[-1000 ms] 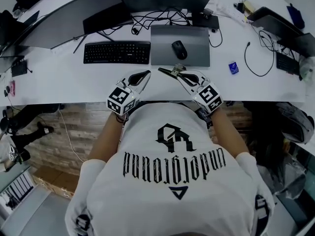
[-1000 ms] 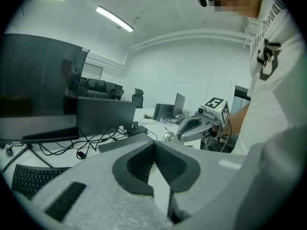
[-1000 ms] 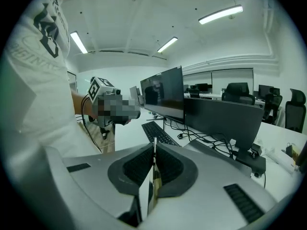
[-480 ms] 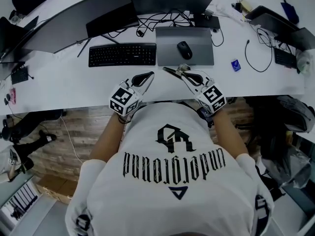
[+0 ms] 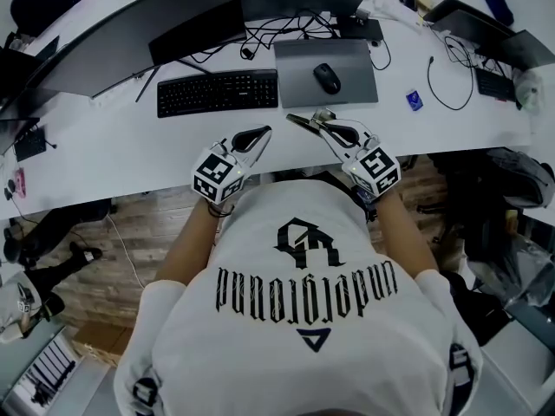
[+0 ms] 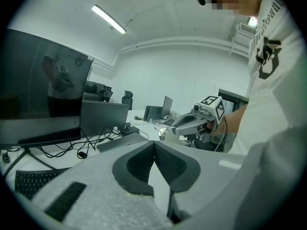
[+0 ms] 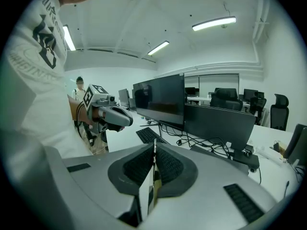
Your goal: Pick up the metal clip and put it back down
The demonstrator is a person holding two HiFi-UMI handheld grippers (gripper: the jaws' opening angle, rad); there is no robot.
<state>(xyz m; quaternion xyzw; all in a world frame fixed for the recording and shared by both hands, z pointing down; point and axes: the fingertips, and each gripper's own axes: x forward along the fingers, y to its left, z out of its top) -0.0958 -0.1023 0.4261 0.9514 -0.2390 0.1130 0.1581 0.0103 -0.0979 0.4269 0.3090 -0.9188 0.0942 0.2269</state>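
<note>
The right claw [image 7: 154, 146] grips the metal clip [image 7: 154, 170] at centre frame, above the white surface [image 5: 130, 146]; the left claw [image 6: 154, 146] is closed and empty. Next, I think: lower the clip gently, then release

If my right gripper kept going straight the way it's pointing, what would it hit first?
Probably the black computer keyboard ahead of the right gripper, which holds the thin metal clip; if it passes above that, the large dark monitor behind. Height is unclear.

Keyboard [image 5: 218, 92] left of mat [image 5: 303, 63], mouse [image 5: 327, 77] on mat, monitors [image 5: 191, 16] behind; left gripper [image 5: 258, 133], right gripper [image 5: 299, 121] side by side above desk [image 5: 113, 146] near edge; metal clip [image 7: 154, 174] between right jaws.
</note>
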